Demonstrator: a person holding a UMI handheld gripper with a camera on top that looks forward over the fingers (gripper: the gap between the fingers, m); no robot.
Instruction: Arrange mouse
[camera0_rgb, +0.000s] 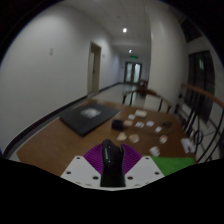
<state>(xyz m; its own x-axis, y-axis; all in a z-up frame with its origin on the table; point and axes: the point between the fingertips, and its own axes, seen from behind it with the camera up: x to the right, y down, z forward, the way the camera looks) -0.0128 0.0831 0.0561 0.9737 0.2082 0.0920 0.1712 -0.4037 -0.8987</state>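
A black computer mouse (111, 165) stands upright between my gripper's (111, 152) two fingers, its length pointing ahead. The purple pads (96, 156) press against it from both sides, so the gripper is shut on the mouse. It is held above the near end of a wooden table (60, 140). A dark flat mat (88, 117) lies on the table beyond the fingers, to the left.
Several small white cards (135, 124) lie scattered across the middle and right of the table. A green item (188, 146) sits at the table's right edge. Dark chairs (150, 98) stand at the far side. A corridor with doors runs beyond.
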